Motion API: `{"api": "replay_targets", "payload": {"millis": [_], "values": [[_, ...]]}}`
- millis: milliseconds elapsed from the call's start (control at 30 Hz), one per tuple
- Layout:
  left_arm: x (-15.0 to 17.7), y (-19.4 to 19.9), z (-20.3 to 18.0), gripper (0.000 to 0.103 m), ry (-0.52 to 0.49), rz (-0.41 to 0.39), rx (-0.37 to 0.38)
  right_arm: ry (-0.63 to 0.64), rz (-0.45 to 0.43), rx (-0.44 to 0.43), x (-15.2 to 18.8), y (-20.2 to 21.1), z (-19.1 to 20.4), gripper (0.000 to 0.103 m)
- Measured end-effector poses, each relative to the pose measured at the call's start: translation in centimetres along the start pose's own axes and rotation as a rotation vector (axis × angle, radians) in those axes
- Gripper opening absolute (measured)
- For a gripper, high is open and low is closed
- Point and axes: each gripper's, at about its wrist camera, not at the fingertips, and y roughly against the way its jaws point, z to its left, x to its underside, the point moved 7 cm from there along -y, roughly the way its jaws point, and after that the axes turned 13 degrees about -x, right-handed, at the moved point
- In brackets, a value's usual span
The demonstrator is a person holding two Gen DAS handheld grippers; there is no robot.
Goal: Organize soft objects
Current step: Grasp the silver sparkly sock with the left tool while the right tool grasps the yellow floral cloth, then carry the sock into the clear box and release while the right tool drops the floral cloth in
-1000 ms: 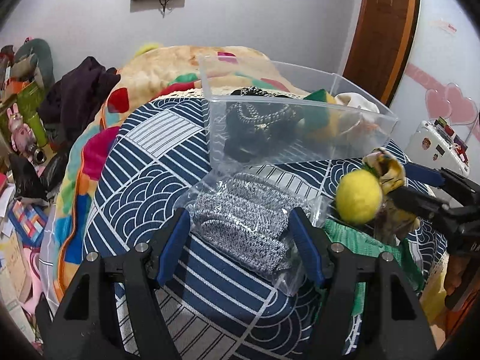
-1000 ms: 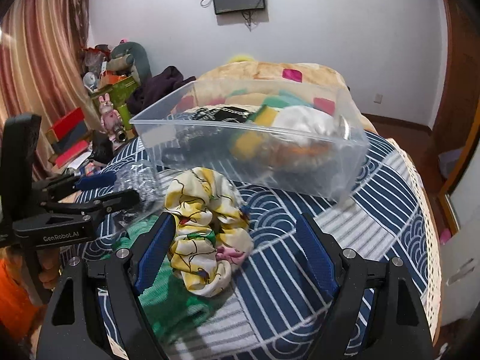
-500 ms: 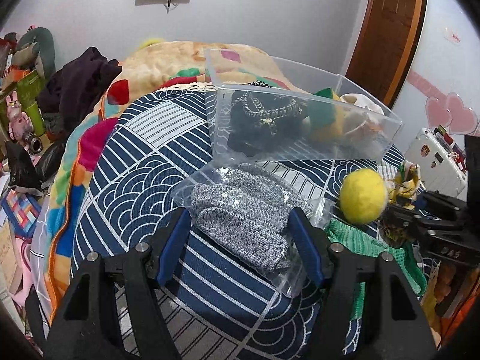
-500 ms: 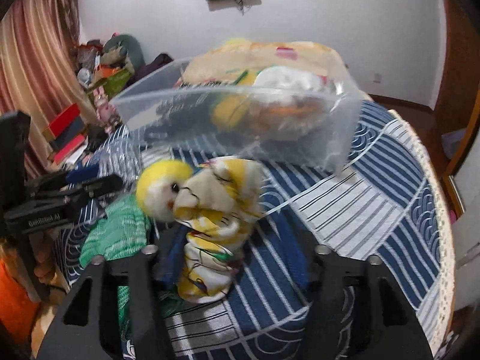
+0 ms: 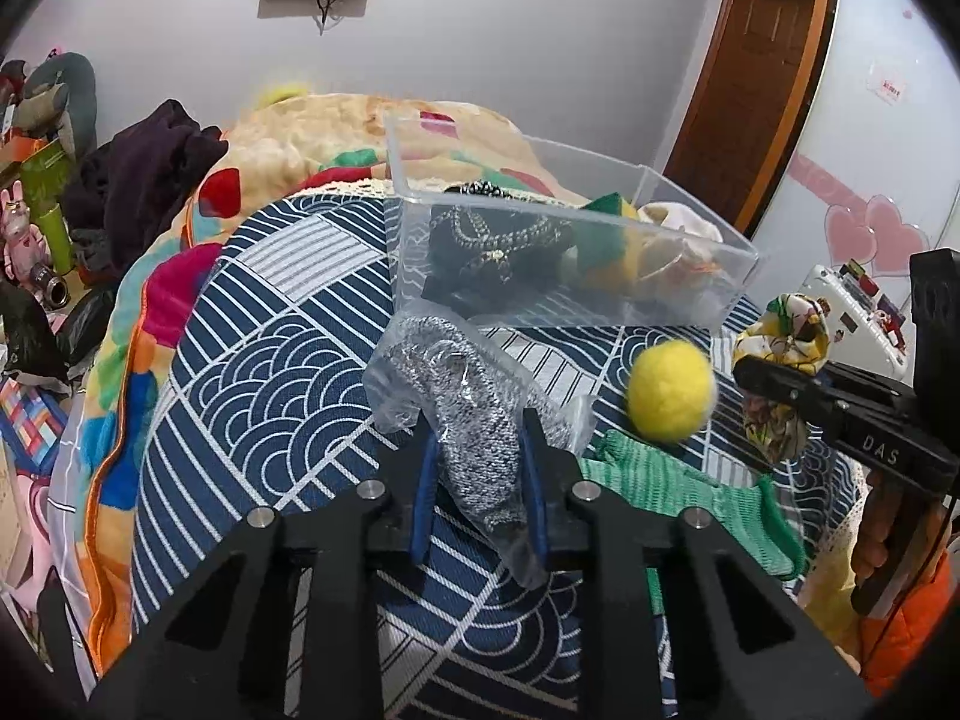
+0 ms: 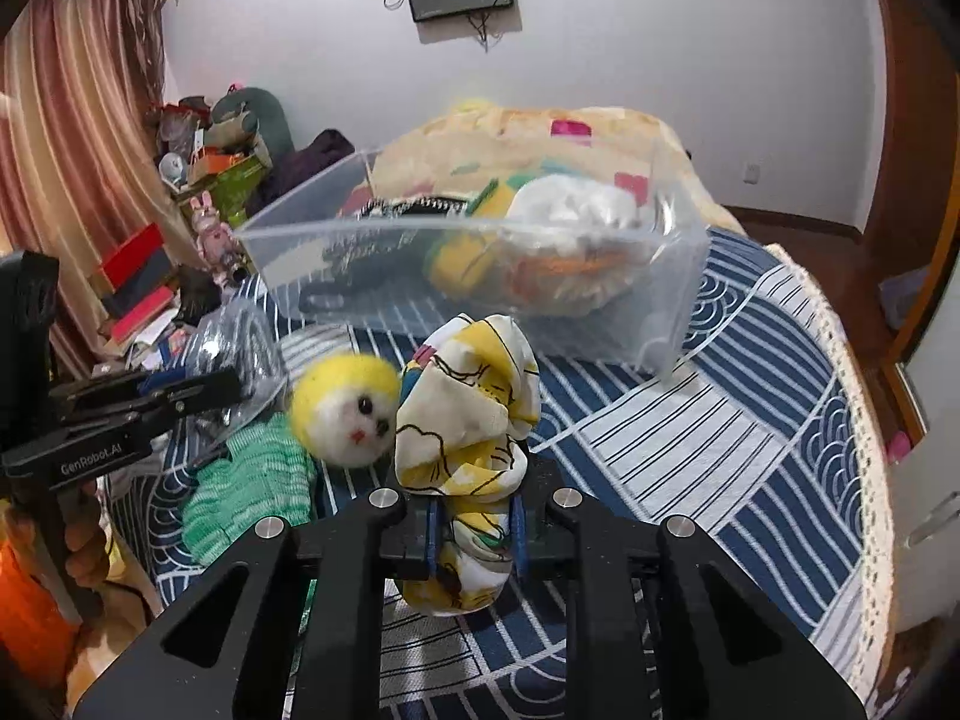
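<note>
On my left, my left gripper (image 5: 480, 474) is closing its jaws on a clear plastic bag of grey knitwear (image 5: 474, 426), which stands pinched between the blue pads just in front of the clear plastic bin (image 5: 690, 234). I should grip the knit itself, since the film looks slippery. On my right, my right gripper (image 6: 474, 525) is clamped tight on a yellow-and-white patterned cloth (image 6: 468, 414), beside a yellow plush head (image 6: 345, 414), with the bin just beyond, so lift both clear of its wall.

"GenRobot.AI", perhaps "DAS", on hand-held gripper (image 6: 99, 420)
</note>
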Motion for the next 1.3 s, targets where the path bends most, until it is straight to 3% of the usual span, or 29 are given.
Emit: {"api": "replay_targets", "payload": {"millis": [300,700,1000,1300], "values": [[-2.0,3.5,0.4,0.024,0.006,-0.095,-0.004,0.016,-0.065,0.035,-1.7,1.8,-0.1,0.015],[-7.9,5.8,0.0,0.024,-0.008,-0.24,-0.024,0.08,-0.169,0.053,-6.5,3.4,0.7,0.015],[-11.0,2.4,-1.8,0.024,-0.032,-0.228,-0.021,0.107,-0.183,0.069,-10.2,1.7,0.4,0.015],[-11.9,-2.5,-3.4,0.024,-0.059,-0.152,-0.021,0.09,-0.102,0.132,-11.5,-1.8,-2.0,0.015]]}}
